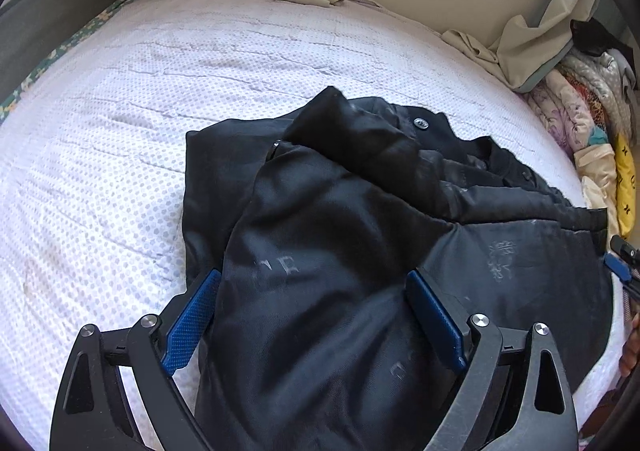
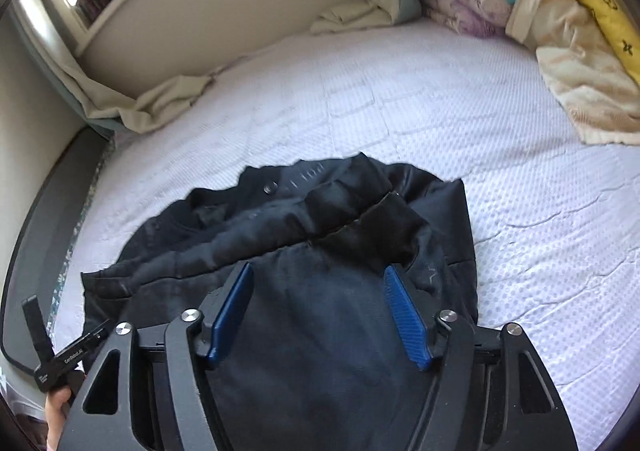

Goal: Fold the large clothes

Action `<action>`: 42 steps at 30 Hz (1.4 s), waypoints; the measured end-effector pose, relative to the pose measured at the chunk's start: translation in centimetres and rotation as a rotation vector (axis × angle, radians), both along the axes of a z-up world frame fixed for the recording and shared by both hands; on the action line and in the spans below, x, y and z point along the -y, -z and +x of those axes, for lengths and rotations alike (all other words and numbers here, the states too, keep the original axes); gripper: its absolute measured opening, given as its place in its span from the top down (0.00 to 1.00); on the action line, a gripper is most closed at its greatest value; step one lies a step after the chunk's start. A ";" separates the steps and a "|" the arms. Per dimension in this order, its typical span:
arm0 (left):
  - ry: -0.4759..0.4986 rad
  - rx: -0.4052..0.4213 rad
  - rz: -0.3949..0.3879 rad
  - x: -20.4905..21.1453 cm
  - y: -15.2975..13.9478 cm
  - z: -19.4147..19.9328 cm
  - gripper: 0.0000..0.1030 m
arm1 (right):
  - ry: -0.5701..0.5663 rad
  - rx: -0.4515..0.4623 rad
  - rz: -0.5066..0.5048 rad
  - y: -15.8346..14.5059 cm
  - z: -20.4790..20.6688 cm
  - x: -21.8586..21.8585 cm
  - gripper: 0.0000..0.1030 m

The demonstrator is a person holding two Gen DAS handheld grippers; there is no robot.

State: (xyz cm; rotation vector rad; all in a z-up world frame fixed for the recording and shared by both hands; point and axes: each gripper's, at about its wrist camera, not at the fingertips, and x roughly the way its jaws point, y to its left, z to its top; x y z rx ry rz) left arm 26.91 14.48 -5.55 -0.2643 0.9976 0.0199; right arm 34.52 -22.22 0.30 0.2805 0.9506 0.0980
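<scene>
My left gripper [image 1: 314, 283] points forward and down, its jaws spread wide, with the blue pads [image 1: 192, 325] angled outward from each other. Nothing is pinched between them. My right gripper [image 2: 318, 281] is posed the same way, jaws wide apart, blue pads [image 2: 406, 317] splayed, gripping nothing. The two sit side by side: the tip of the right one shows at the right edge of the left wrist view, and part of the left one shows at the lower left of the right wrist view, with my left hand [image 2: 56, 409] wrapped around its handle.
</scene>
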 end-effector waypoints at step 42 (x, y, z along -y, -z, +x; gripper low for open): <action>-0.176 -0.087 -0.898 -7.3 6.6 -7.3 0.04 | -0.029 0.005 0.240 -2.7 -4.8 4.2 0.30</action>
